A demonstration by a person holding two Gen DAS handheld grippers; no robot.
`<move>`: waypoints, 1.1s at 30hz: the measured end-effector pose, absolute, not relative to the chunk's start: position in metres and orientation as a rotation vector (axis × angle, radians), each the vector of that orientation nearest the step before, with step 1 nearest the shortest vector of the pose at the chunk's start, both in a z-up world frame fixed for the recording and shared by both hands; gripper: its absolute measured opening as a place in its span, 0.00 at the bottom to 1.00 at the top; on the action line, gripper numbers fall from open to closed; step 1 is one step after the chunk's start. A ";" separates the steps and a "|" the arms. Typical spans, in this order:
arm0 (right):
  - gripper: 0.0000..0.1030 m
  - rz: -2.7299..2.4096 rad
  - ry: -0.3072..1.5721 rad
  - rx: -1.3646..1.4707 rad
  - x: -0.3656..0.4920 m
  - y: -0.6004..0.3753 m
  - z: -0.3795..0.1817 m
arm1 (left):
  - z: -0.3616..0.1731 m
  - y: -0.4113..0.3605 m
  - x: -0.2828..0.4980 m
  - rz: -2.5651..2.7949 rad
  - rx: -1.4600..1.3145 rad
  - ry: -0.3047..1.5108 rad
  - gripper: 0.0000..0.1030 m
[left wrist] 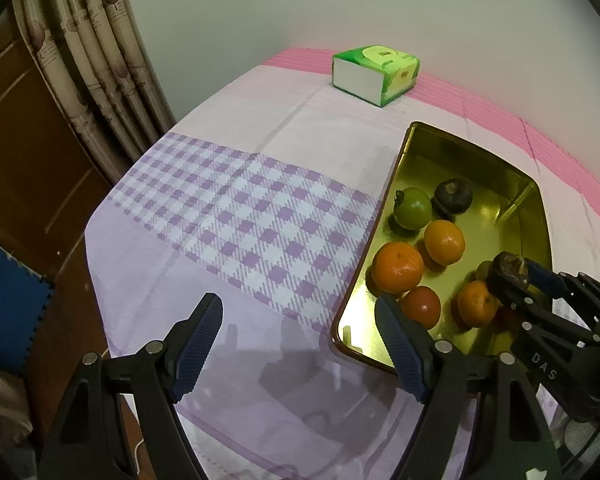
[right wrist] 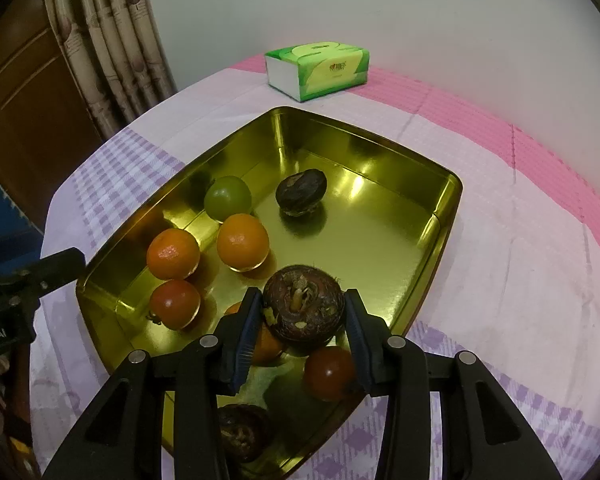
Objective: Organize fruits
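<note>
Right gripper (right wrist: pixel 302 322) clamped dark brown water chestnut (right wrist: pixel 304 306) above gold tin tray (right wrist: pixel 440 216), near tray's front end. Left gripper (left wrist: pixel 300 344) stood open, empty, beside tray. Advice: lower fruit onto bare tray floor before releasing.

Both wrist cameras are looking steeply down, close over the tabletop (left wrist: pixel 228 128); both are sharing the gold tin tray (right wrist: pixel 452 200) and tissue pack (left wrist: pixel 374 74).
</note>
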State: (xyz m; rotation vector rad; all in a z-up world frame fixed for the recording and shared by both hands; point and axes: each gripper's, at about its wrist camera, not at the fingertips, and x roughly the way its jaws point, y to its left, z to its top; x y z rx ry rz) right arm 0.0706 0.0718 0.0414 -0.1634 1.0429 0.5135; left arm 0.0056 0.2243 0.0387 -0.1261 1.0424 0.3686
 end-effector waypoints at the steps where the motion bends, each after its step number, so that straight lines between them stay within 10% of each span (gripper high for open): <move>1: 0.42 0.513 1.043 -0.166 0.070 0.073 0.041 | 0.039 0.224 0.005 0.367 -0.125 1.042 0.74; 10: 0.72 0.527 1.000 -0.170 0.055 0.076 0.053 | 0.040 0.221 0.006 0.363 -0.118 1.040 0.74; 33: 0.88 0.412 0.833 -0.122 0.025 0.043 0.092 | 0.036 0.207 0.005 0.341 -0.063 1.043 0.74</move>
